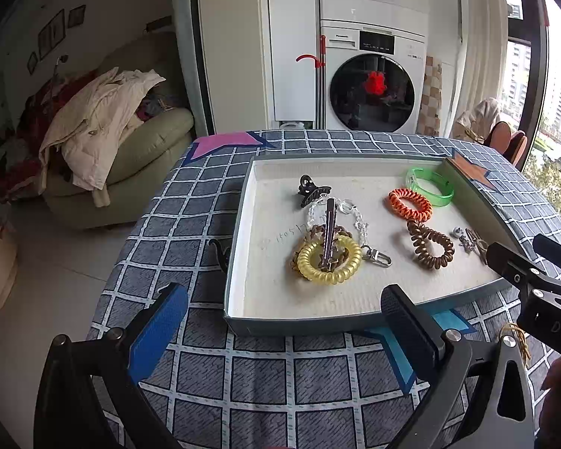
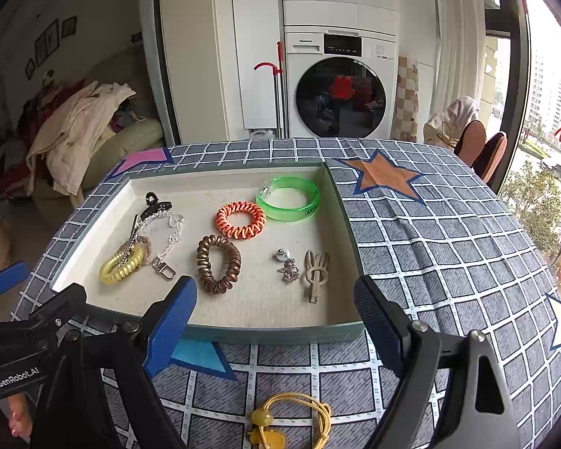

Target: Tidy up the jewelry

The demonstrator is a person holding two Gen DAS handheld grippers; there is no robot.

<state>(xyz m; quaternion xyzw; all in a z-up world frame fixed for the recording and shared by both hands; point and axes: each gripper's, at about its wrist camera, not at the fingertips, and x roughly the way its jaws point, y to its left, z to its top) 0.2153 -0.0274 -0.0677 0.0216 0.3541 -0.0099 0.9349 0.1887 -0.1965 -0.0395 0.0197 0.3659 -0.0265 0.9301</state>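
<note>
Jewelry's all in the tray [image 2: 93,220], w/ the tray sitting on the checked table [image 2: 448,247]. Green bangle [image 2: 288,198] at the far right corner, orange coil tie [image 2: 240,220] just beside it, brown coil tie [image 2: 218,263] nearer me. Yellow coil tie [image 2: 122,265] on the left w/ a metal clip [image 1: 330,232] lying across it, clear chain [image 1: 349,217] tangled alongside, black claw clip [image 2: 154,204] behind. Silver charm [image 2: 288,263] and beige bunny clip [image 2: 315,269] side by side on the right. Yellow cord w/ beads [image 2: 291,422] lies outside on the cloth, right under me. My right claw [image 2: 275,321] is spread wide, empty, at the tray's near wall. My left claw [image 1: 280,327] is wide apart too, nothing in it.
</note>
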